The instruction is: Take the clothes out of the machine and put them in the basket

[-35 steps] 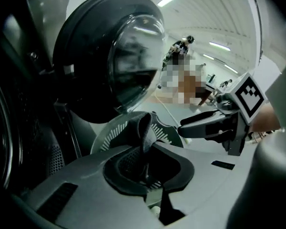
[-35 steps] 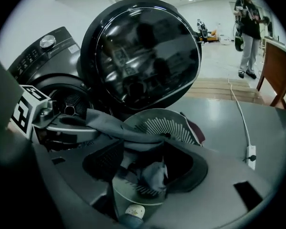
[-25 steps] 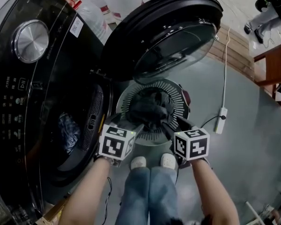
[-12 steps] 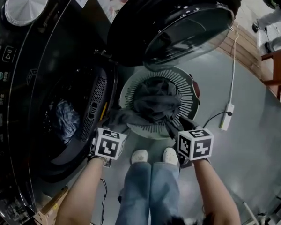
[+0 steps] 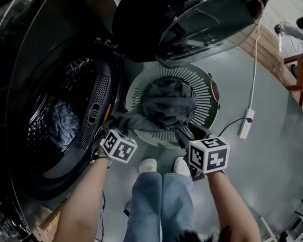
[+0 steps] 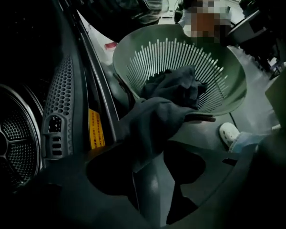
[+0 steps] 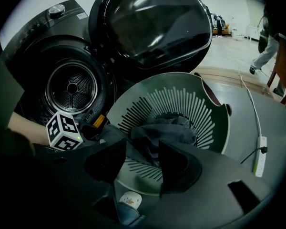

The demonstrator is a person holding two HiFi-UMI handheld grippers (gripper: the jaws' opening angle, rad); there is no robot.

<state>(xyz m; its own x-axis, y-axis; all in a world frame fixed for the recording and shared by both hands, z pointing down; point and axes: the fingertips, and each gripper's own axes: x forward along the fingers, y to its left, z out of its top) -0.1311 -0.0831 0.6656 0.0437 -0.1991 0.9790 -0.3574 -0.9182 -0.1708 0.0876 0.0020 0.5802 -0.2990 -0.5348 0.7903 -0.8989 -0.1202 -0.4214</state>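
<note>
Dark grey garment (image 5: 166,102) sits in the green basket (image 5: 206,84), with one end trailing over the rim on the machine (image 5: 91,110) side. Your left gripper (image 6: 150,150) has just been closing; its jaws are apart around that trailing end, not clamping. Your right gripper (image 7: 142,149) has also been closing: gapped, empty, above the basket's near rim. Blue cloth (image 5: 63,127) lies in the drum.

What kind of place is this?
Probably a laundry corner in a bigger workroom or hall. There is a front-loading washing machine with its round door swung open, a green slotted laundry basket holding dark clothes, and a white power strip on the grey floor.
</note>
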